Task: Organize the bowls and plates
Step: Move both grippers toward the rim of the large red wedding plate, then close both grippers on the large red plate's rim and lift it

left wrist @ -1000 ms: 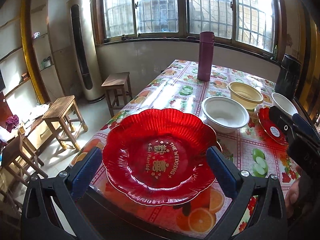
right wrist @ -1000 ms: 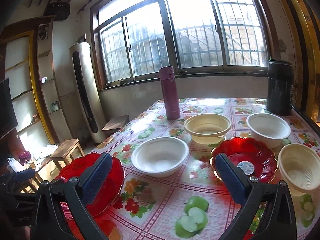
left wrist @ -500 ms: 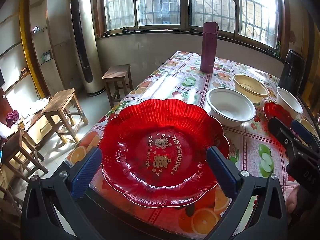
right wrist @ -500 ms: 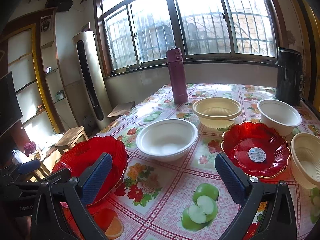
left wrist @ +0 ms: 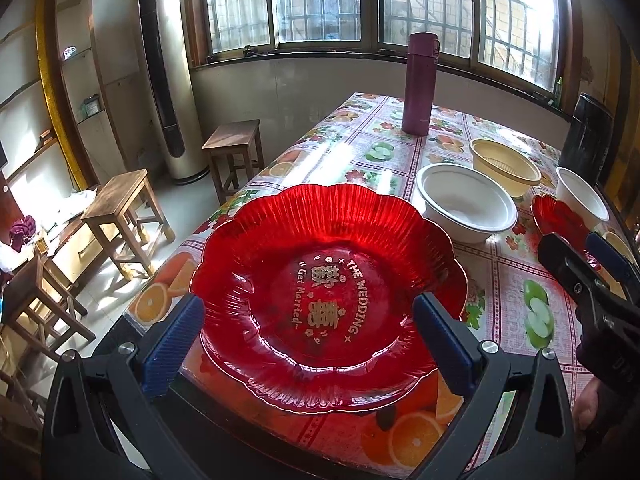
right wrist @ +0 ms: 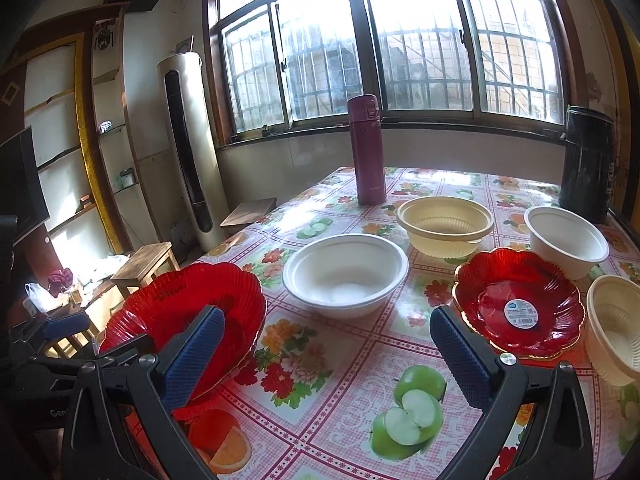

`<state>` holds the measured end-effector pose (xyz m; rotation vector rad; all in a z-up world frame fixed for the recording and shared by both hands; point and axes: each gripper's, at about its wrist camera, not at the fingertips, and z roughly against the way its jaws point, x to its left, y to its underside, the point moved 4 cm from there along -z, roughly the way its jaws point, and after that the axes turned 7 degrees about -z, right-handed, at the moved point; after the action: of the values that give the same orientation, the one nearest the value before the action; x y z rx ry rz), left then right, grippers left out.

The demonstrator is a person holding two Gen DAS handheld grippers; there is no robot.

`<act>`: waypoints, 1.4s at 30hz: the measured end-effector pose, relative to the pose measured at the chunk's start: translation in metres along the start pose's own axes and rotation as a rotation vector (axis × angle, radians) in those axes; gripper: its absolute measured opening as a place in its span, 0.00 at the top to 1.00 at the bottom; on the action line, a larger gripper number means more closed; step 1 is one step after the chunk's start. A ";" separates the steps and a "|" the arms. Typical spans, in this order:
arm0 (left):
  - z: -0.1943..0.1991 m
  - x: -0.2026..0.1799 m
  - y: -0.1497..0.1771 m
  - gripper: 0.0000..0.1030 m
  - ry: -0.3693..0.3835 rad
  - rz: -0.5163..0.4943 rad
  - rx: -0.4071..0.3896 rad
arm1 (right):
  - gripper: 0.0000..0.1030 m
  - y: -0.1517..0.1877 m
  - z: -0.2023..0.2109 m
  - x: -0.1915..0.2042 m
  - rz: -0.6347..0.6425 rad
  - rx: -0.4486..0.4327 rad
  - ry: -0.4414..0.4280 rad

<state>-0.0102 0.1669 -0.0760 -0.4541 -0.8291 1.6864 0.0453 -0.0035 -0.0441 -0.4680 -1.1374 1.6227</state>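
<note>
Left claw [left wrist: 308, 340] drawn back, higher over red plate [left wrist: 328, 292], jaws wide

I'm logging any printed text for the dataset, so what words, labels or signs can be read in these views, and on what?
"THE WEDDING" and "Get Married~", in gold, with Chinese characters between them: large red plate.
Round white-and-blue sticker: small red plate, too small to read.
Small print low on the purple flask: too blurred.
"Gen...", cut off: left gripper body.

Left gripper [left wrist: 306, 338], right gripper [right wrist: 328, 354]: black frames, 2 blue ribbed pads each, silver screws.
</note>
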 end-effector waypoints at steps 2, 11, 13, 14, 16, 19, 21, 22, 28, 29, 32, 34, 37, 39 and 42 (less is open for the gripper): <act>-0.002 0.001 0.001 0.00 0.002 0.002 0.006 | 0.00 0.000 0.000 0.001 0.003 -0.001 -0.001; -0.008 0.006 0.006 0.00 0.001 0.007 0.025 | 0.00 0.002 -0.001 0.003 0.013 0.007 -0.004; -0.009 0.008 0.008 0.00 -0.003 0.010 0.029 | 0.00 0.001 -0.002 0.005 0.012 0.009 -0.012; -0.010 0.010 0.009 0.00 -0.004 0.012 0.031 | 0.00 0.001 -0.002 0.006 0.011 0.011 -0.019; -0.013 0.012 0.011 0.00 -0.006 0.013 0.040 | 0.00 0.001 -0.003 0.009 0.010 0.016 -0.031; -0.017 0.015 0.014 0.00 -0.007 0.017 0.056 | 0.00 0.002 -0.006 0.017 0.011 0.031 -0.048; -0.019 0.016 0.016 0.00 -0.007 0.020 0.064 | 0.00 0.003 -0.011 0.022 0.003 0.048 -0.062; -0.019 0.016 0.017 0.00 -0.006 0.022 0.067 | 0.00 0.004 -0.014 0.025 -0.002 0.059 -0.070; -0.027 0.022 0.022 0.00 -0.001 0.040 0.097 | 0.00 0.011 -0.038 0.036 -0.024 0.137 -0.061; -0.030 0.023 0.023 0.00 0.005 0.047 0.106 | 0.00 0.012 -0.041 0.037 -0.037 0.151 -0.064; -0.036 0.027 0.025 0.00 0.016 0.066 0.138 | 0.00 0.017 -0.054 0.040 -0.065 0.194 -0.062; -0.042 0.028 0.026 0.00 0.030 0.079 0.166 | 0.00 0.019 -0.064 0.040 -0.073 0.225 -0.049; -0.050 0.028 0.028 0.00 0.058 0.098 0.201 | 0.01 0.023 -0.076 0.042 -0.082 0.261 -0.029; -0.055 0.029 0.028 0.00 0.061 0.107 0.223 | 0.01 0.026 -0.084 0.041 -0.094 0.283 -0.026; -0.059 0.029 0.028 0.00 0.068 0.117 0.238 | 0.05 0.030 -0.093 0.039 -0.113 0.315 -0.022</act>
<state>0.0031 0.2090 -0.1325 -0.3992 -0.5529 1.8408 0.0865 0.0726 -0.1040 -0.1783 -0.8855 1.6722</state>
